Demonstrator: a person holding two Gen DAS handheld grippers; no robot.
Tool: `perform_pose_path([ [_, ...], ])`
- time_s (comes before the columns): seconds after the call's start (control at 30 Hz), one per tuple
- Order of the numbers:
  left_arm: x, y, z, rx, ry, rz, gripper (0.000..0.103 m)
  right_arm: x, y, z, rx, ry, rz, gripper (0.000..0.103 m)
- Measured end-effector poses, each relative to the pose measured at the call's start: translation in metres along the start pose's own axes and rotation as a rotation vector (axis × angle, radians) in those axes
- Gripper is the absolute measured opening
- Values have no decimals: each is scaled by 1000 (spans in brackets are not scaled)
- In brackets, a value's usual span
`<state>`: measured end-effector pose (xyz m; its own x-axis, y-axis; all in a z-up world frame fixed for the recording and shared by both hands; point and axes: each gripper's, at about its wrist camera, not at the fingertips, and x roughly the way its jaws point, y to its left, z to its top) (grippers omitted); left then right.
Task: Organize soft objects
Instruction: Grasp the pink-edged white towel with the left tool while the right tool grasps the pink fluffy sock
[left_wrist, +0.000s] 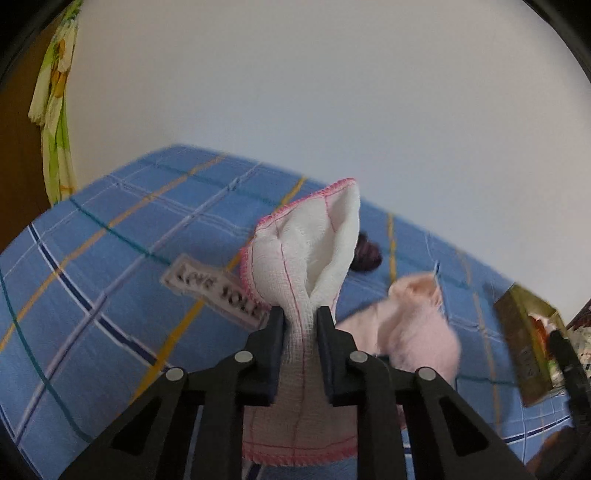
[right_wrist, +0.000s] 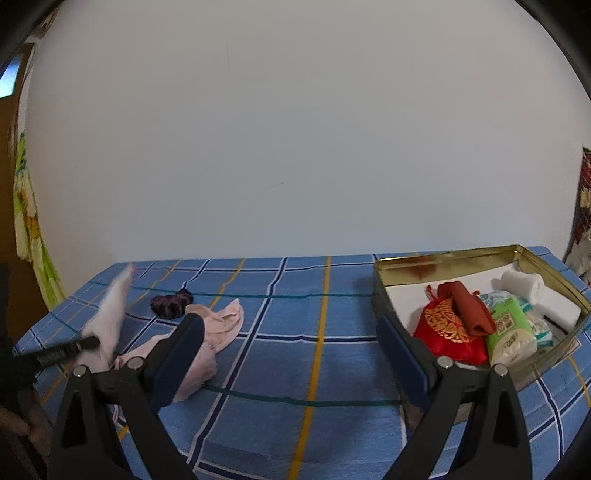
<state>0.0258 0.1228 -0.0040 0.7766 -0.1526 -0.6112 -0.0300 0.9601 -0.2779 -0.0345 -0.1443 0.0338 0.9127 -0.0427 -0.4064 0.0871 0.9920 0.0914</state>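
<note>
My left gripper (left_wrist: 300, 314) had its jaws pinched tight on the white gauze cloth (left_wrist: 314, 251), which was bunched at the waist so its pink-stitched edge stood free above the blue checked tablecloth (left_wrist: 110, 258). I judged that grip was for carrying it to the gold tin (right_wrist: 406, 266), where the red pouch (right_wrist: 448, 332) and tissue pack (right_wrist: 511, 332) already lay. My right gripper (right_wrist: 291, 339) hung spread and empty. The pink cloth (right_wrist: 221, 325) and dark scrunchie (right_wrist: 171, 302) remained on the table.
</note>
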Motion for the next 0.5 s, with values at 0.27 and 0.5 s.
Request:
perform_pose_path([
  [0.27,-4,7,36,-28,-94,43,19,23,29,-5,-82,132,171,92],
  [0.5,7,-18,50,52,-170,122,20,60,73,-9,-234,235,231,86],
])
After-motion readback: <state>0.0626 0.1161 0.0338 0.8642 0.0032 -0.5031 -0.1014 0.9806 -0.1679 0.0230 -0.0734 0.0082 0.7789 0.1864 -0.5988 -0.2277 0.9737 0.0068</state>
